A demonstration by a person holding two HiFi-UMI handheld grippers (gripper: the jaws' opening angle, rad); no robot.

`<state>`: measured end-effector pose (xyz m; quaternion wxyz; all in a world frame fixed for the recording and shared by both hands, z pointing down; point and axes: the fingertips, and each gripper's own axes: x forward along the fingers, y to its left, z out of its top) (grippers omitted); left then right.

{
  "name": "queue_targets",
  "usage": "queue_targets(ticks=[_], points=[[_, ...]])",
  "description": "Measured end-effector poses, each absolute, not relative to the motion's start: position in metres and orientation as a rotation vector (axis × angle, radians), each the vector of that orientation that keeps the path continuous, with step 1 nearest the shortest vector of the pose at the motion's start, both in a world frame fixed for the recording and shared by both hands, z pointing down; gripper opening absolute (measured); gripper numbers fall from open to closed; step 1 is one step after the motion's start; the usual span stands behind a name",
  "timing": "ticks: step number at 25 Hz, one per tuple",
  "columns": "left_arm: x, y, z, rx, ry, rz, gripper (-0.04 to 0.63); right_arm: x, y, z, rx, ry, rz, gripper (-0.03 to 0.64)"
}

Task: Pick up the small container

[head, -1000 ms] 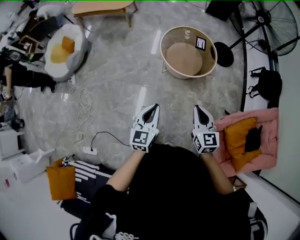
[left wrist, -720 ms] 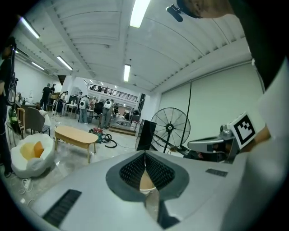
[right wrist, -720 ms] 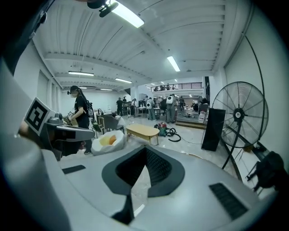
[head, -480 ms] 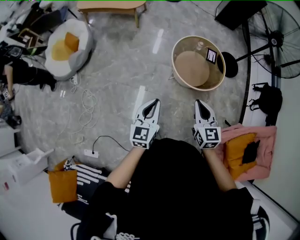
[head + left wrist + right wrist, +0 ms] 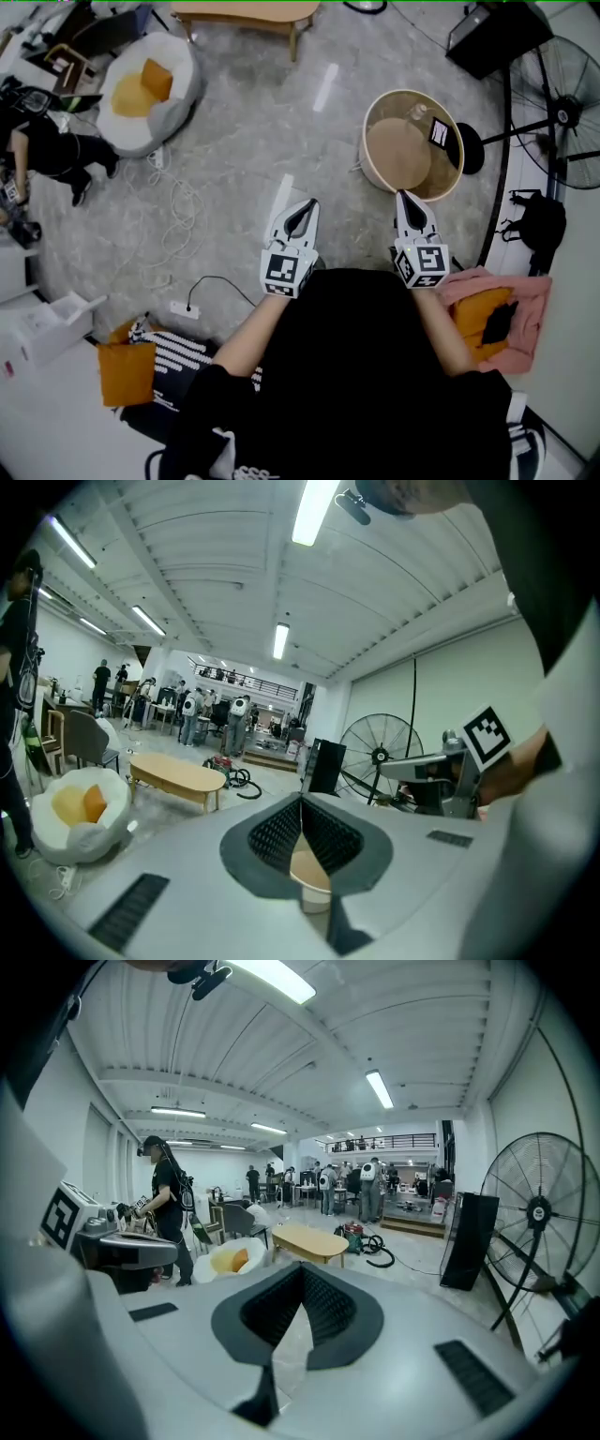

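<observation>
Both left hand-held gripper (image 5: pixel 307 205) and right hand-held gripper (image 5: pixel 402 196) are closed, empty; container (image 5: pixel 418 112), upper right, seems light, stiff: grasp its sides.

L hand-held gripper (image 5: pixel 303 208) & R hand-held gripper (image 5: pixel 405 199) side by side, pointing fwd, jaws closed, empty.

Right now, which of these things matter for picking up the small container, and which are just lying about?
For the job: small container on the round table; left gripper and right gripper, both shut and empty.
Just lying about: fan, pink chair, white beanbag, cables, wooden table.
</observation>
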<state>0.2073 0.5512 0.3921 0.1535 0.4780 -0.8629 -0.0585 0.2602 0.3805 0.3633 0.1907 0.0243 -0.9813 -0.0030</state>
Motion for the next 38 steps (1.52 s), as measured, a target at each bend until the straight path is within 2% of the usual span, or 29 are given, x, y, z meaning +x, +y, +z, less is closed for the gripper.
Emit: queue_targets(ticks=[12,20,25,30,38], points=[[0.157,0.559,0.403,1.244,-2.509,-0.174,0.020,0.194,0.381,0.386,-0.017,-2.734,0.037,0.021],[0.072,0.536,0.412,1.115,-2.543,-0.157,0.020,0.106,0.349,0.395,-0.101,-2.758,0.071,0.021],[0.008,0.490,0.408,1.080,-2.552,-0.165,0.020,0.058,0.292,0.401,-0.069,-2.749,0.125,0.021],[-0.050,0.424,0.408,1.089,-2.529,-0.208,0.021,0.010,0.243,0.409,-0.112,-2.747,0.014,0.021],[-0.154,0.289,0.426,1.204,-2.439,-0.139,0.020,-0.089,0.111,0.437,-0.064,-2.708,0.136,0.021]])
